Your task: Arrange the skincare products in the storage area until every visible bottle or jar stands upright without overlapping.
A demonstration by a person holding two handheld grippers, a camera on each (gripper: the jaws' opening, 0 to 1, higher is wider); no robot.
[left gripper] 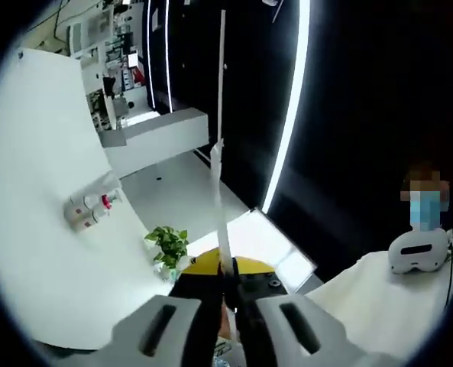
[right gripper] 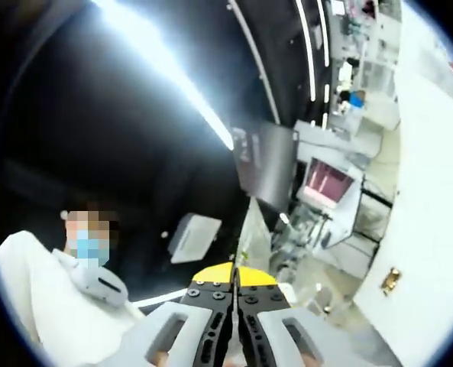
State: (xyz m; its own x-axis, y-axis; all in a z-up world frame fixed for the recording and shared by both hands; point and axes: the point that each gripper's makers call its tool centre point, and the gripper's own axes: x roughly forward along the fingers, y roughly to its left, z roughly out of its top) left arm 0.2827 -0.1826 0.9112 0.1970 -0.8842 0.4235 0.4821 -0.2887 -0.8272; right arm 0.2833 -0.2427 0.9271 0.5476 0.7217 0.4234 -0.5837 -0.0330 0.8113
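Bottles (left gripper: 92,206): small cluster lying on white desk (left gripper: 35,252), far from both grippers. Left gripper (left gripper: 228,321) and right gripper (right gripper: 235,329): jaws closed, holding nothing, aimed away. Advice: swing toward cluster, open jaws, stand each bottle apart.

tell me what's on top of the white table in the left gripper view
Two small white bottles with red caps lie on their sides on the white table, close together. A small green plant is at its edge. The table's near corner is hidden behind the left gripper.
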